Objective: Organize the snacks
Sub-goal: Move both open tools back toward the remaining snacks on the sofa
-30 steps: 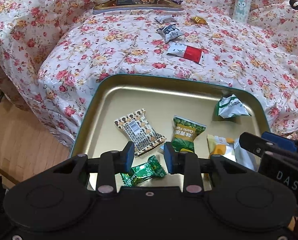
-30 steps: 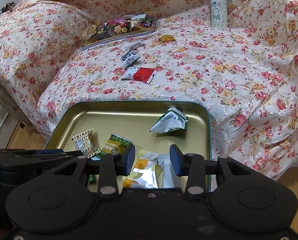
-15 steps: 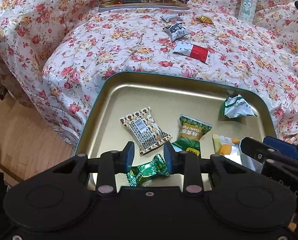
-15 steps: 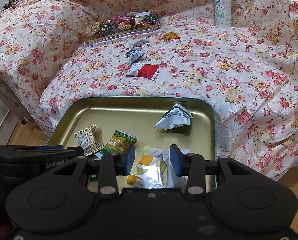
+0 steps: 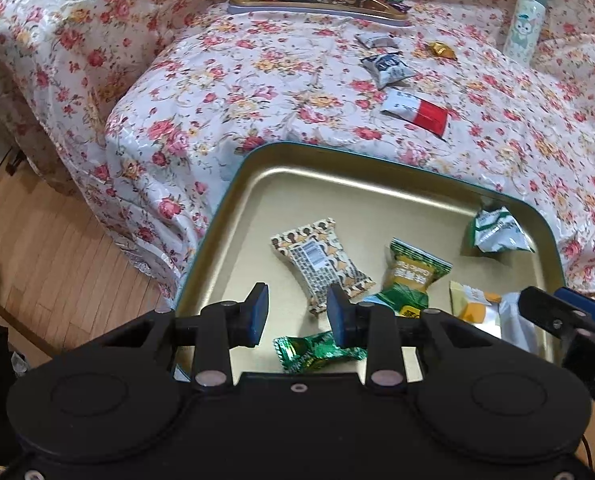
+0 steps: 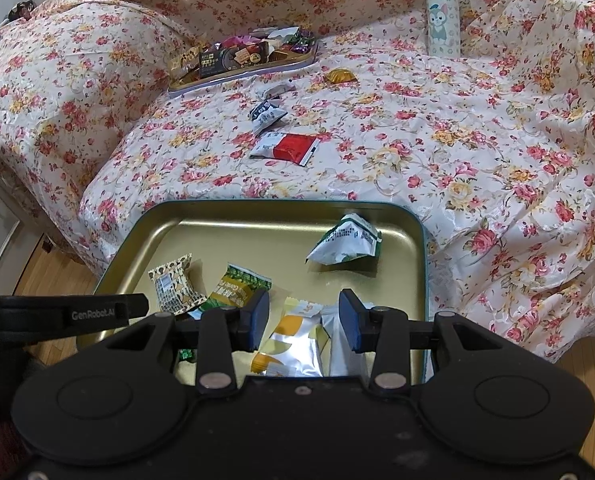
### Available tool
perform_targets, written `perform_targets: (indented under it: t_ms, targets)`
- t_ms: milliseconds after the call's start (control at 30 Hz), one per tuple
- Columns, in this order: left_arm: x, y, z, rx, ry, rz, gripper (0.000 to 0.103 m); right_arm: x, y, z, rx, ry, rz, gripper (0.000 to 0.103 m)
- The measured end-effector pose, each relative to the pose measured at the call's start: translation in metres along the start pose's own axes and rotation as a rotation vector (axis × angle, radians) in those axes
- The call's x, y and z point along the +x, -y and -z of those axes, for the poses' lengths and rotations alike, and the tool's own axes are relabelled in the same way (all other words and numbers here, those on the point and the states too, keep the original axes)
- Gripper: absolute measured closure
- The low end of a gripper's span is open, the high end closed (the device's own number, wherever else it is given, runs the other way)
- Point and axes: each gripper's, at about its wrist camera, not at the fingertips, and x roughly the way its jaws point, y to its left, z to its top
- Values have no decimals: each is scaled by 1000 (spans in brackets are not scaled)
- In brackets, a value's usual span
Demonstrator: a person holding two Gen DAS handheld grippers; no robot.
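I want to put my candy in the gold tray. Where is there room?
The gold tray is bare along its far side and left part, beyond the patterned packet. The near right corner is crowded: green garlic packet, yellow and silver packets, green candy.

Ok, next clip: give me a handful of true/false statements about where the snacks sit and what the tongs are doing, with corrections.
1. The red and white packet lies on the floral cover, outside the gold tray. True.
2. The left tongs are clamped on the green candy. False: the jaws stand apart with nothing pressed between them; the candy lies in the tray below.
3. The bottle stands upright on the cover. True.
4. The far tray is bare. False: it is heaped with wrapped snacks.
5. The right tongs hover over the yellow and silver packet without gripping it. True.
6. The gold tray holds just one snack. False: several packets lie in it.
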Motion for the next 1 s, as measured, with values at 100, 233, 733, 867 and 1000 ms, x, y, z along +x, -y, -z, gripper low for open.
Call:
perform_targets:
  t_ms: [100, 233, 733, 867, 1000]
  targets:
    - [2, -4, -3, -13, -4, -4, 63, 0, 2, -2, 9, 0, -3, 61]
    - [3, -8, -9, -20, -4, -9, 63, 1, 4, -7, 19, 1, -2, 61]
    - [11, -11, -46, -14, -17, -18, 63, 13, 10, -38, 30, -6, 10, 61]
    - [19, -11, -57, -11, -34, -19, 63, 24, 9, -50, 23, -22, 13, 61]
    - [28, -9, -68, -7, -49, -19, 63, 35, 7, -65, 15, -35, 13, 61]
